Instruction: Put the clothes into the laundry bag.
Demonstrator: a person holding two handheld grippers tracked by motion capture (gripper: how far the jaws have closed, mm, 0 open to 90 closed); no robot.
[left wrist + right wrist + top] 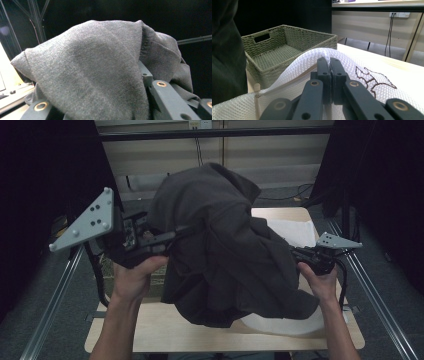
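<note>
Above the table, dark grey garment bunched over left claw, grip unclear; right claw pinching white mesh bag.

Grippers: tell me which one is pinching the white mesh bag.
The right gripper, jaws shut on the white mesh bag; the left gripper carries the dark grey garment.

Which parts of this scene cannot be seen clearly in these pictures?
- Left gripper jaw tips: the dark grey garment drapes over them in the high view and the left gripper view, so its grip cannot be judged.
- White mesh bag: its mouth is hidden under the garment in the high view.
- Woven basket: its left end is cut off by the garment in the right gripper view.
</note>
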